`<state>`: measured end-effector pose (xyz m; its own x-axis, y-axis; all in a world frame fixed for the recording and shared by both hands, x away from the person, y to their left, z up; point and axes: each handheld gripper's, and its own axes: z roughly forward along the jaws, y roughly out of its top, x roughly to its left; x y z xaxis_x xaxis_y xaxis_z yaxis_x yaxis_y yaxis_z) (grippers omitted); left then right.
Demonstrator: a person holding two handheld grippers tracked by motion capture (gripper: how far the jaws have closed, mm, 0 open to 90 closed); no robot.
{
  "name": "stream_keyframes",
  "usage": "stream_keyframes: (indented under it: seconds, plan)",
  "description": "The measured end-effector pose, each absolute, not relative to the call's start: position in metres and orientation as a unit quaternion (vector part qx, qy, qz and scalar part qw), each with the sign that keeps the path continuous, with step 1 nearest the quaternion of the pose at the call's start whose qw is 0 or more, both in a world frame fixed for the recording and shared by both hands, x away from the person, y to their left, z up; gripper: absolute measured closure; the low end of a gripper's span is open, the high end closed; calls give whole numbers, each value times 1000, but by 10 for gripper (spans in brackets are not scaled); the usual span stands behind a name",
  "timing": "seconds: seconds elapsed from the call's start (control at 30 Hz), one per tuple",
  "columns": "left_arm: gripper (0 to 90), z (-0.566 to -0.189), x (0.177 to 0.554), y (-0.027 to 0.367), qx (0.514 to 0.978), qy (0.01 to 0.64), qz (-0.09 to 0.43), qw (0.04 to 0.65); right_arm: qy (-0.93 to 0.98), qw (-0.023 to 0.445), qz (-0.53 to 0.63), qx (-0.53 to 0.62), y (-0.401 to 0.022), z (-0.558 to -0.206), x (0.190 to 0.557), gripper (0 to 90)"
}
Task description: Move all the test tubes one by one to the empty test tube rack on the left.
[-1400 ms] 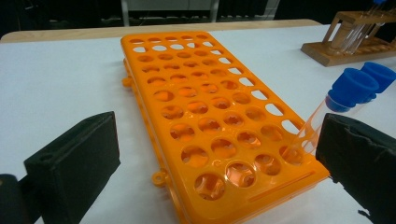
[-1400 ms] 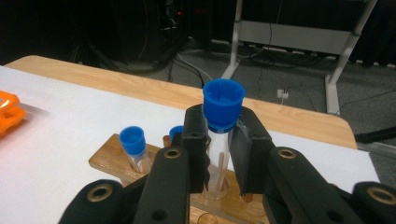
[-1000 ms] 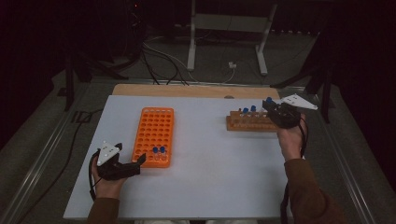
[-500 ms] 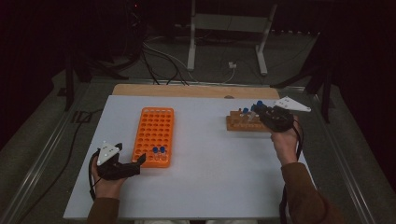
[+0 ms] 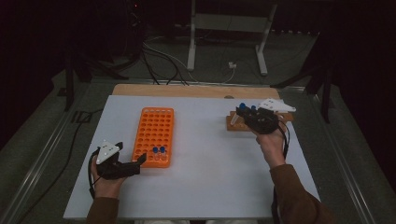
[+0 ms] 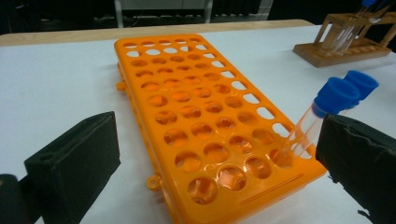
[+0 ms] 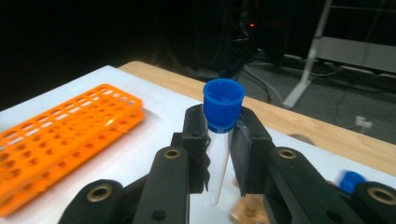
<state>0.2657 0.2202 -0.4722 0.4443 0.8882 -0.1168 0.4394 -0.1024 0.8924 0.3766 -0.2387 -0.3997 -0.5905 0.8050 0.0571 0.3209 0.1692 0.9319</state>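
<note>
Since the earlier frame the right gripper (image 5: 243, 115) has drifted left off the wooden rack (image 5: 233, 123) near the desk's far right edge, jaws clamped on a blue-capped tube (image 7: 219, 140). Left gripper (image 5: 140, 161) rests wide open, holding nothing, at the orange rack's (image 5: 154, 135) near end. Transfer step; next needs lining the tube over a free hole.

Orange rack (image 5: 154, 135), blue-capped clear tube (image 7: 220, 140), black claw (image 7: 223, 135), white table (image 5: 210, 177), brown wooden stand (image 6: 345, 44).

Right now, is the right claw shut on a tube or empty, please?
Shut on a tube: in the right gripper view the right claw pinches a clear blue-capped tube just below its cap.
</note>
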Motion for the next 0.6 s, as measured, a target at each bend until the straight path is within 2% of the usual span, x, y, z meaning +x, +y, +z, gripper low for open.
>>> stream_keyframes:
  seconds: [0.6]
  plan:
    - [20, -431, 273, 196, 709, 427, 247, 505, 762, 166, 530, 331, -159, -393, 373, 768]
